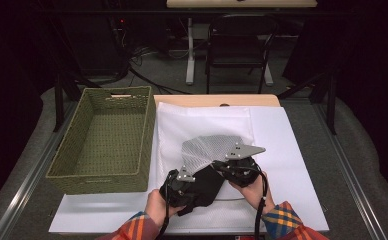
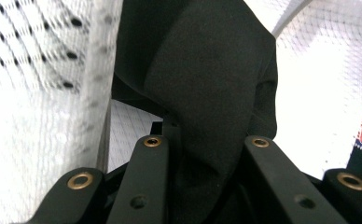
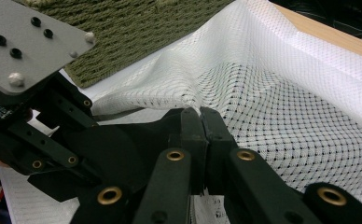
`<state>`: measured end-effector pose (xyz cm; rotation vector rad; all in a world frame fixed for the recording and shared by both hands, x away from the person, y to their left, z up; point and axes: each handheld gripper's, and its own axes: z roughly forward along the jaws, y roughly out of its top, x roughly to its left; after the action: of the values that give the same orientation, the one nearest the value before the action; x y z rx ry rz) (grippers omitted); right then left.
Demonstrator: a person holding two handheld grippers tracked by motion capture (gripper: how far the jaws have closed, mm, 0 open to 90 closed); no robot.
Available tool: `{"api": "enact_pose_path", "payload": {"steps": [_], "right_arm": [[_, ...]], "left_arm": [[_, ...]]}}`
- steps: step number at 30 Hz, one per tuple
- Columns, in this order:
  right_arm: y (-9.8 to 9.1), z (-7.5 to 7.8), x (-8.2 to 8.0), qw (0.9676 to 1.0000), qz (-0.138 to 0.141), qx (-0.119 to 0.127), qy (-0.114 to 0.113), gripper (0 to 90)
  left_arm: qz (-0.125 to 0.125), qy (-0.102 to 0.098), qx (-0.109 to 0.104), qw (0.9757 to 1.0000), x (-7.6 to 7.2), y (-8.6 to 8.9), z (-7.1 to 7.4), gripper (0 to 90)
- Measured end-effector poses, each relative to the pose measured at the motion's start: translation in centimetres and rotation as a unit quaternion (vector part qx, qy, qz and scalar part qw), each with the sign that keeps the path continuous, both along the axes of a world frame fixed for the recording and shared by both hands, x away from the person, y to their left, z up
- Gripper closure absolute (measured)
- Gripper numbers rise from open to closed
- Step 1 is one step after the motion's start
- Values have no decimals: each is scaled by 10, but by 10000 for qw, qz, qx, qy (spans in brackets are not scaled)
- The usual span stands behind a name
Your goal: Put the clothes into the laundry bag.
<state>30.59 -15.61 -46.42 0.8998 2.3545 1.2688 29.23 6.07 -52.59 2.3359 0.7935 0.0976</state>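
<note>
A black cloth [image 1: 208, 186] lies at the mouth of a white mesh bag [image 1: 209, 147] on the white table cover. My left gripper [image 1: 193, 184] is shut on the black cloth [image 2: 207, 84], which fills the gap between its jaws, with mesh [image 2: 34, 93] hanging to the left of it. My right gripper [image 1: 216, 164] is shut on the edge of the mesh bag [image 3: 281, 93] and lifts it into a peak; its jaws [image 3: 201, 114] meet tightly on the netting. The left gripper's grey plate [image 3: 30, 42] shows close by in the right gripper view.
An olive woven basket [image 1: 102, 175] stands to the left of the bag, with its wall [image 3: 137, 37] just behind the grippers. The white cover [image 1: 292, 150] spreads over the wooden table. A black chair [image 1: 237, 45] and a table leg stand on the floor beyond.
</note>
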Motion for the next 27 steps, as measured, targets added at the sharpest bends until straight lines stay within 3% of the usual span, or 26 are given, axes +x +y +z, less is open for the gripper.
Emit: {"api": "enact_pose_path", "payload": {"steps": [27], "right_arm": [[-3, 0, 2, 10000, -6, 68, 25, 894]], "left_arm": [[114, -189, -205, 9995, 19, -16, 3, 784]]}}
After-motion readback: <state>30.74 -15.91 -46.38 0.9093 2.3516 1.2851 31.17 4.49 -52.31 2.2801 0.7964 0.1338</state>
